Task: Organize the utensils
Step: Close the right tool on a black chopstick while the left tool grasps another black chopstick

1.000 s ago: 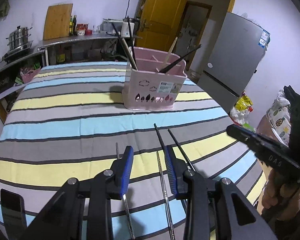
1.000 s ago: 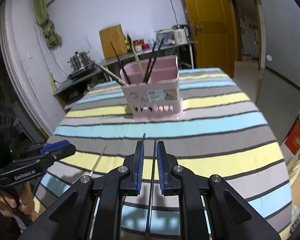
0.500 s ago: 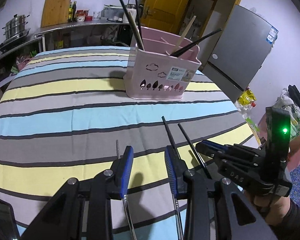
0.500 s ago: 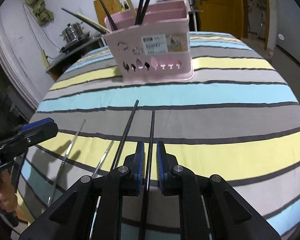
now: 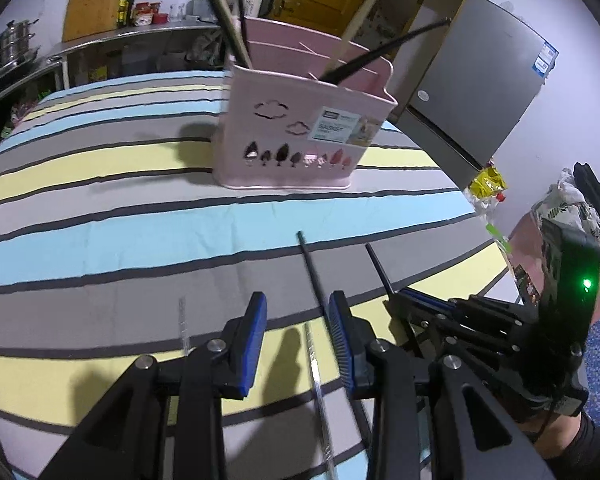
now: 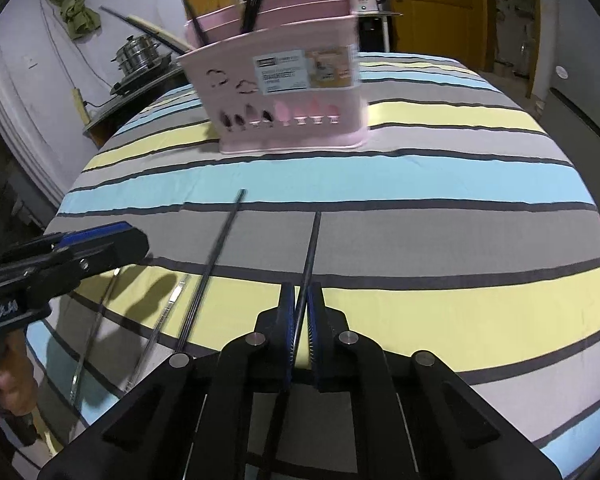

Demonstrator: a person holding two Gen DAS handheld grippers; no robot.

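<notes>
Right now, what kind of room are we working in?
Most likely a home kitchen with a dining table: a stacked steamer pot sits on a side counter, a grey fridge stands by the door, and a wooden cutting board leans against the wall.

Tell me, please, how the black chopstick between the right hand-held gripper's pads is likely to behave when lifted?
The black chopstick looks thin and straight, so probably stiff and light. The right hand-held gripper pinches it near one end, so the long free end may droop or pivot. Its smooth, narrow shaft might slip.

Black tongs [image 6: 300,312], blue ribbed pads [image 5: 256,332]
</notes>
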